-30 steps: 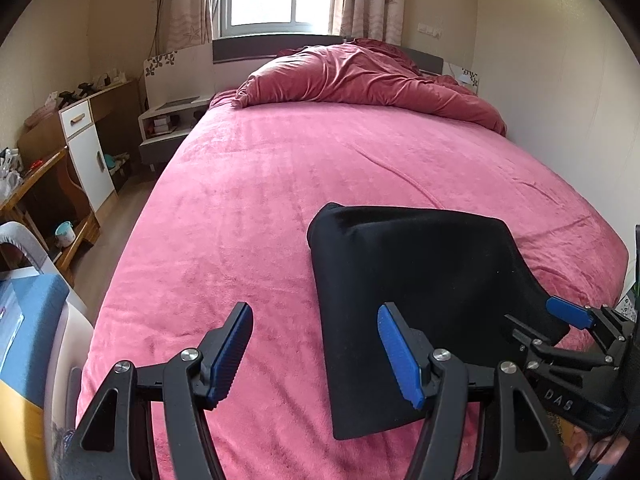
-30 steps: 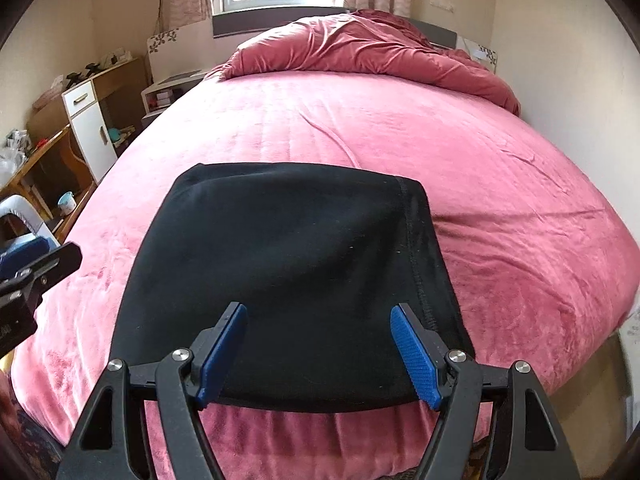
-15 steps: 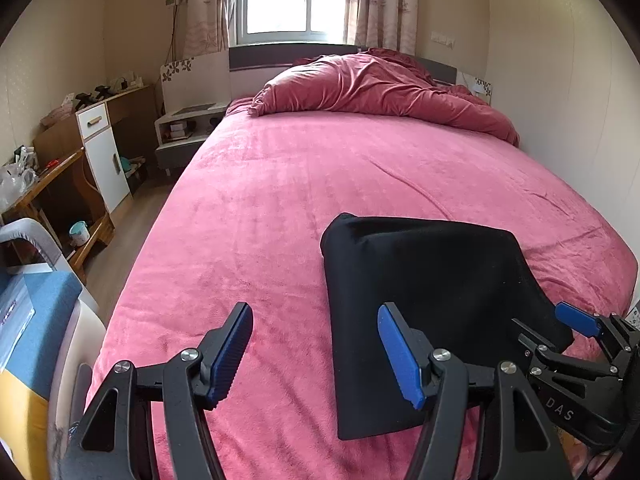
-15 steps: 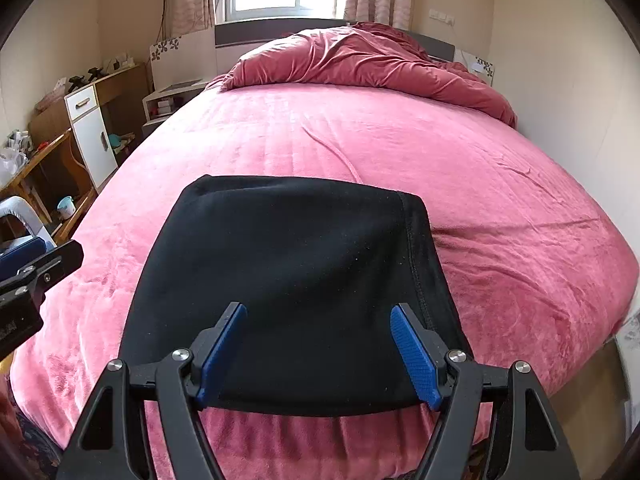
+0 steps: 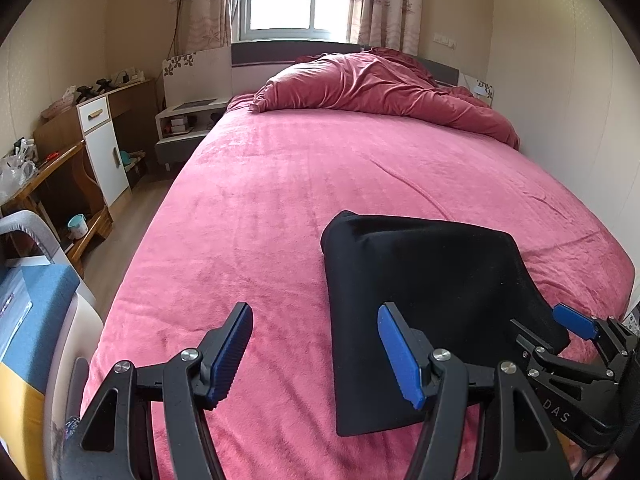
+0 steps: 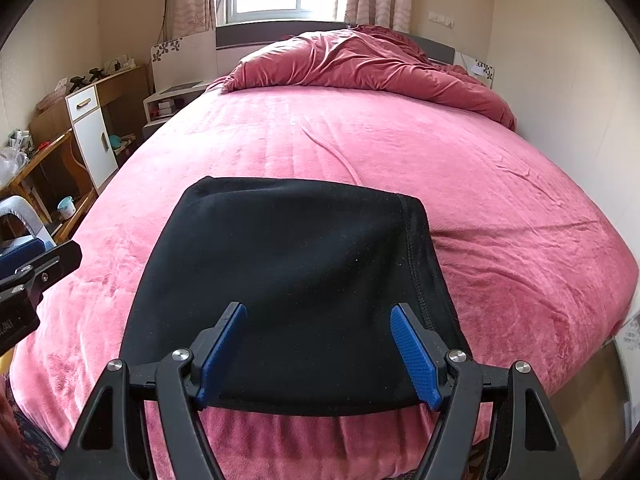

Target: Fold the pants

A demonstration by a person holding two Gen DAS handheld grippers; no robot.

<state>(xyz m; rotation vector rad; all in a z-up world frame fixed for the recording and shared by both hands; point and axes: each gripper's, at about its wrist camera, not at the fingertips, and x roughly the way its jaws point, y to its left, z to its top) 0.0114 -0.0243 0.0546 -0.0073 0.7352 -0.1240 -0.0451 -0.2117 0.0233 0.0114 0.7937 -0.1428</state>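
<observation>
The black pants point(image 6: 296, 280) lie folded into a compact rectangle near the foot of the pink bed point(image 6: 500, 208), also seen at the right in the left wrist view as black pants point(image 5: 432, 280). My right gripper point(image 6: 318, 354) hovers open over the pants' near edge, nothing between its blue pads. My left gripper point(image 5: 316, 350) is open too, above the pink blanket point(image 5: 260, 220) just left of the pants, its right finger over their left edge. The right gripper point(image 5: 576, 324) shows at the lower right of the left wrist view.
A crumpled red duvet point(image 5: 372, 88) is piled at the head of the bed under the window. A wooden desk point(image 5: 52, 184), white cabinet point(image 5: 104, 152) and nightstand point(image 5: 184, 120) line the left wall. A blue-topped box point(image 5: 36, 312) sits close at lower left. The wall runs along the bed's right side.
Both views have tilted upward a little, showing more of the window and walls. The pants lie as before and both grippers stay open.
</observation>
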